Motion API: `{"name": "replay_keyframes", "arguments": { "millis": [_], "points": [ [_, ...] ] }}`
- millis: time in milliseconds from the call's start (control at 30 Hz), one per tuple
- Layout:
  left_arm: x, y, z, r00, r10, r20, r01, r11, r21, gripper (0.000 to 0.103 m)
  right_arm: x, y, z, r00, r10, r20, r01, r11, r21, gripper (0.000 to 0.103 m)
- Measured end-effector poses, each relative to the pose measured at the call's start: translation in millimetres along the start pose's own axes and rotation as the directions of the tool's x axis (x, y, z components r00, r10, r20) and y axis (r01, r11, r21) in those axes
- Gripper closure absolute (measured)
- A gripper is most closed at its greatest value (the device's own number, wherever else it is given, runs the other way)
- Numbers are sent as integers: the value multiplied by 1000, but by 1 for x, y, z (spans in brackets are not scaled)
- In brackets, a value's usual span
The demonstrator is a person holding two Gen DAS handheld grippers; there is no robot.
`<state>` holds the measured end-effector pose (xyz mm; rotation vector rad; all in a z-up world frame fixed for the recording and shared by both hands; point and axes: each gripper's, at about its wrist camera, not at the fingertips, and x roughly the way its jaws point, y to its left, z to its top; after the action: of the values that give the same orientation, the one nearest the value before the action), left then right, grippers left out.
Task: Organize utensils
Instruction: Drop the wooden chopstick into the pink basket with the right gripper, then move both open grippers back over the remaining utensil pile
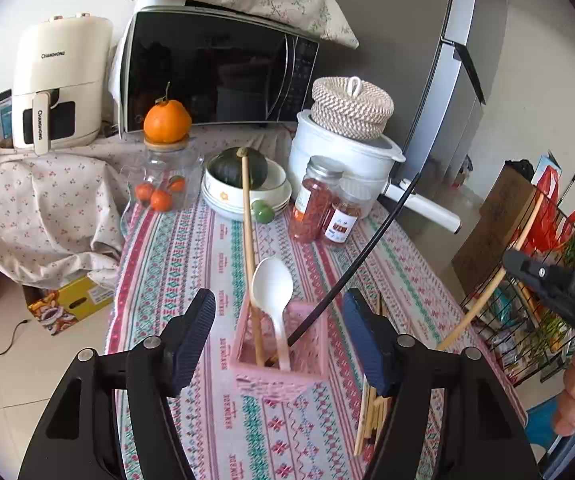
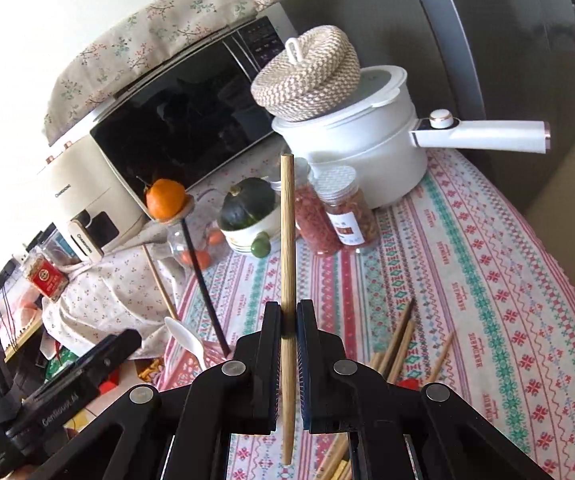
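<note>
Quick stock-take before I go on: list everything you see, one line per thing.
utensil holder: one, pink, on tablecloth between left claw's fingers
spoon: one, white, in holder
black chopstick: one, in holder
wooden chopstick: one, in holder
held chopstick: one, wooden, upright in right claw
loose chopsticks: several, wooden, on tablecloth
spice jars: two, reddish contents
pot: one, white, woven lid on top
squash: one, dark green, in bowl
microwave: one, black-fronted, rear
left claw: open
right claw: shut on held chopstick
</note>
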<state>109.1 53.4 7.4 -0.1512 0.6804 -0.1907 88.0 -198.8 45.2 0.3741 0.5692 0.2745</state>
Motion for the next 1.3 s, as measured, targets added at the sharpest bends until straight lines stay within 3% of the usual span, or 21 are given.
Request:
{"name": "replay_keyframes", "arguments": {
  "millis": [200, 433, 833, 933, 967, 1000, 1033, 1100, 1200, 1300],
  "points": [
    [-4, 22, -21, 987, 47, -154, -50, 999, -15, 26, -1, 30, 8, 994, 36, 101, -34, 999, -25, 97],
    [0, 38, -37, 967, 61, -246, -71, 997, -31, 26, 11, 68, 11, 978, 69, 195, -55, 995, -78, 97],
    [6, 35, -41, 959, 49, -278, -58, 998, -23, 26, 73, 92, -11, 993, 18, 120, -3, 992, -128, 97],
    [6, 36, -42, 958, 48, -282, -59, 998, -30, 26, 79, 90, -14, 995, 27, 100, -15, 992, -122, 91],
    [6, 37, -42, 958, 42, -284, -56, 998, -39, 26, 80, 88, -13, 995, 48, 89, -39, 994, -105, 85],
    [6, 37, -42, 957, 36, -287, -52, 997, -49, 26, 78, 87, -12, 994, 74, 77, -67, 994, -87, 68],
    [6, 37, -42, 956, 29, -291, -48, 997, -58, 26, 73, 86, -10, 993, 90, 79, -85, 993, -76, 58],
    [6, 37, -42, 955, 21, -295, -43, 997, -68, 26, 59, 86, -8, 990, 90, 106, -80, 993, -89, 28],
    [6, 32, -42, 955, 27, -294, -47, 997, -62, 25, 39, 80, -5, 990, 59, 128, -42, 991, -127, 12],
    [7, 24, -43, 953, 46, -299, -62, 997, -44, 19, 26, 67, -5, 992, 19, 126, -1, 989, -146, 3]
  ]
}}
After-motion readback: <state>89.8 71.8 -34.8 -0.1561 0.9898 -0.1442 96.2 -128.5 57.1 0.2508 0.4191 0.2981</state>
